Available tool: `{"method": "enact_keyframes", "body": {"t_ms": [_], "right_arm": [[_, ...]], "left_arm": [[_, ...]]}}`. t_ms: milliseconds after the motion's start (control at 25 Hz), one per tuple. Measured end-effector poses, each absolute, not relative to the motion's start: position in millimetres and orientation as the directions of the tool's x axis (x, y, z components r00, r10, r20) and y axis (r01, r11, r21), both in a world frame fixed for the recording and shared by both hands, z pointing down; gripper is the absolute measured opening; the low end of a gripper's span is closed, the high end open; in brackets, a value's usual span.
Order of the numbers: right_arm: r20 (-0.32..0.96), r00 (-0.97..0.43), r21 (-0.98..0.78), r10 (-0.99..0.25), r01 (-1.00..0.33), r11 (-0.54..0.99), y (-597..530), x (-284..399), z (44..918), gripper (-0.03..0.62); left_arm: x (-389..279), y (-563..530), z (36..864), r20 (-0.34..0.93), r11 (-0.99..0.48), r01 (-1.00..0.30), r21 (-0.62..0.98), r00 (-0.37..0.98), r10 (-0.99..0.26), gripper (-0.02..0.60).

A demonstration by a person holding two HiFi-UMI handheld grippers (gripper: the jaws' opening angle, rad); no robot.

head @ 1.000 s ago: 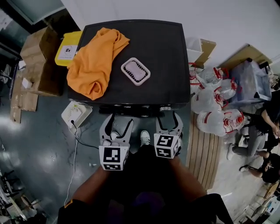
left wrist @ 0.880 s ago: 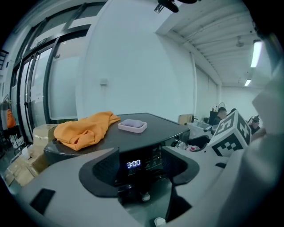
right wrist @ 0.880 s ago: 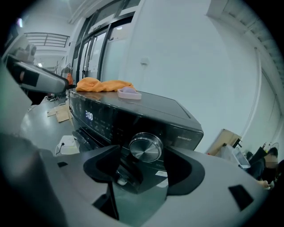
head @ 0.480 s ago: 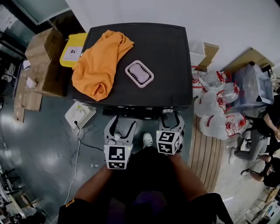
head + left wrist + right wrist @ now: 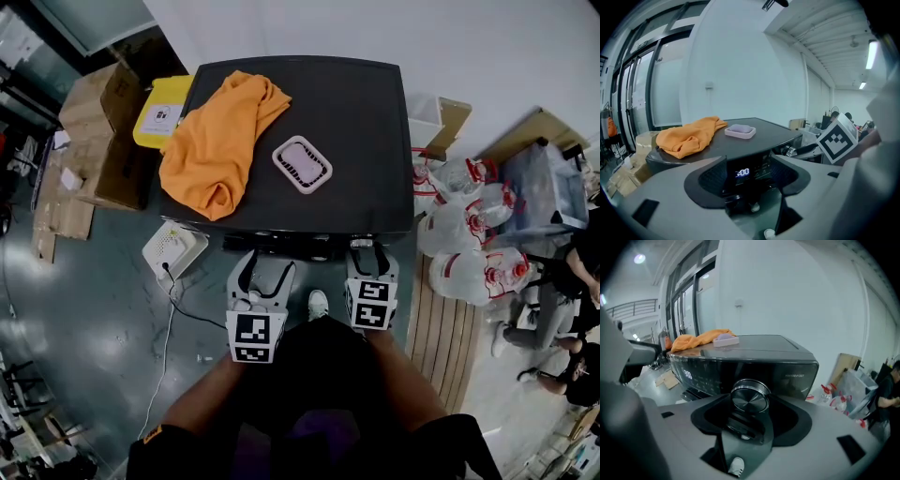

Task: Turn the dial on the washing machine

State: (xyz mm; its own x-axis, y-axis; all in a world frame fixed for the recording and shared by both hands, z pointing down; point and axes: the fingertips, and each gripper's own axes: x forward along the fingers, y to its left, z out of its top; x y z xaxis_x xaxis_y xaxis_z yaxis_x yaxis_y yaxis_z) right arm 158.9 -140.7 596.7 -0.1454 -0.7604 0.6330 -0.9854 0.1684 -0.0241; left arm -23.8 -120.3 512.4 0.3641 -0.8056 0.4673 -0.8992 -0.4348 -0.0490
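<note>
Left gripper (image 5: 265,267), its grey jaws wide apart and empty, faces the lit blue display (image 5: 742,172); right gripper (image 5: 368,248) has just been closing, jaws flanking but not pressing the round chrome dial (image 5: 750,397) on the black washing machine's (image 5: 361,122) front panel; crumpled orange cloth (image 5: 217,136) lies on top beyond.

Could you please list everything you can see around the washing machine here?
washing machine: one, black, centre
dial: one, silver, its front panel
cloth: one, orange, on machine's top
tray: one, pinkish, beside the cloth
box: one, yellow, left of machine
cardboard boxes: several, brown, far left
device: one, white, floor, cabled
jugs: several, clear, red-capped, right
bystanders: two, dark-clothed, right edge
shoe: one, white, between the claws
left claw: grey, open, empty
right claw: grey, jaws just closing, dial between them, ungripped
</note>
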Motion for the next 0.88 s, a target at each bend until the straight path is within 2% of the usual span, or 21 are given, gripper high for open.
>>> {"method": "enact_keyframes", "body": {"t_ms": [240, 400, 480, 720, 880], "right_arm": [[0.611, -0.276, -0.296, -0.742, -0.949, 0.109, -143, 164, 600, 0.270], [0.602, -0.306, -0.325, -0.738, -0.937, 0.123, -142, 164, 600, 0.270], [0.611, -0.283, -0.266, -0.740, -0.953, 0.145, -141, 165, 598, 0.272], [0.617, -0.147, 0.085, -0.773, -0.964, 0.252, -135, 157, 588, 0.296], [0.605, -0.104, 0.182, -0.790, -0.947, 0.264, -136, 152, 586, 0.301]], "left_arm": [[-16, -123, 512, 0.460, -0.444, -0.895, -0.031, 0.382, -0.802, 0.283], [-14, -125, 512, 0.460, -0.441, -0.897, -0.030, 0.379, -0.803, 0.283], [-14, -127, 511, 0.461, -0.437, -0.899, -0.034, 0.374, -0.805, 0.284], [-20, -131, 506, 0.461, -0.418, -0.907, -0.054, 0.348, -0.816, 0.284], [-22, -129, 505, 0.461, -0.418, -0.906, -0.061, 0.346, -0.817, 0.284]]}}
